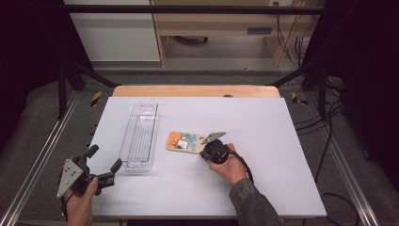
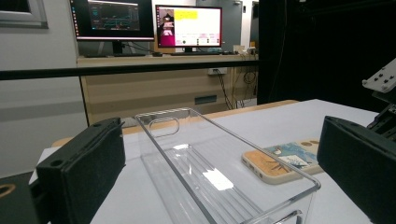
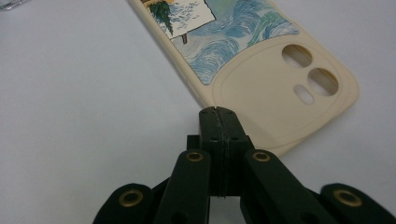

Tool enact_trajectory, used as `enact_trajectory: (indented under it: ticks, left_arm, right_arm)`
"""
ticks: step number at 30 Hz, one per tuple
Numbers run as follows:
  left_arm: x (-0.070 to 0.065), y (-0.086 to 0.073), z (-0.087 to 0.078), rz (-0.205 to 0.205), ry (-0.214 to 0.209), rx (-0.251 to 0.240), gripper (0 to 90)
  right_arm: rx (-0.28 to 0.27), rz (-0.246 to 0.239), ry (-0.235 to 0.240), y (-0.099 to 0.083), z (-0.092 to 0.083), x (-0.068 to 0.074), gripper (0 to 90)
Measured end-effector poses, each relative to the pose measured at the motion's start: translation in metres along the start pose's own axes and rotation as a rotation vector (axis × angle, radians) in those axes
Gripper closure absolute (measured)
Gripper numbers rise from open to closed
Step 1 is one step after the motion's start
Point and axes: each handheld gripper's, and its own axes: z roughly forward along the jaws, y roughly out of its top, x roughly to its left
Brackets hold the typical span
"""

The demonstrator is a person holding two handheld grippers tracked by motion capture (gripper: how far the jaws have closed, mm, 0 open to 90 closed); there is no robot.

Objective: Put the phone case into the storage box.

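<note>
While flat, phone case point(image 1: 184, 142) lies crosswise, camera end right | right claw point(image 3: 218, 112) pressed together

Both grippers are black; the left gripper point(image 1: 104, 165) carries a grey three-cornered plate; the right gripper point(image 3: 218, 114) shows brass-ringed pivots, a black cable, a camouflage-green sleeve behind.

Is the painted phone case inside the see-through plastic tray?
No, the cream painted phone case lies on the white table beside the clear plastic tray.
</note>
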Motion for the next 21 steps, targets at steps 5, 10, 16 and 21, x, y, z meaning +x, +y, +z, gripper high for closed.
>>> enact_trajectory:
  ticks: [5,10,16,21]
  left_arm:
    - [-0.001,0.000,0.000,0.005,-0.003,0.002,0.8]
    - [0.000,0.000,0.000,0.005,-0.002,0.003,0.8]
    - [0.000,0.000,0.000,0.004,-0.001,0.003,0.8]
    - [0.000,0.000,0.000,0.004,-0.001,0.003,0.8]
  right_arm:
    - [-0.005,0.020,-0.004,0.000,0.001,-0.003,90.0]
    - [-0.012,0.020,-0.007,0.001,0.002,-0.005,90.0]
    - [-0.004,0.017,-0.030,0.005,0.004,-0.011,90.0]
    - [-0.002,0.023,-0.039,0.007,0.006,-0.016,90.0]
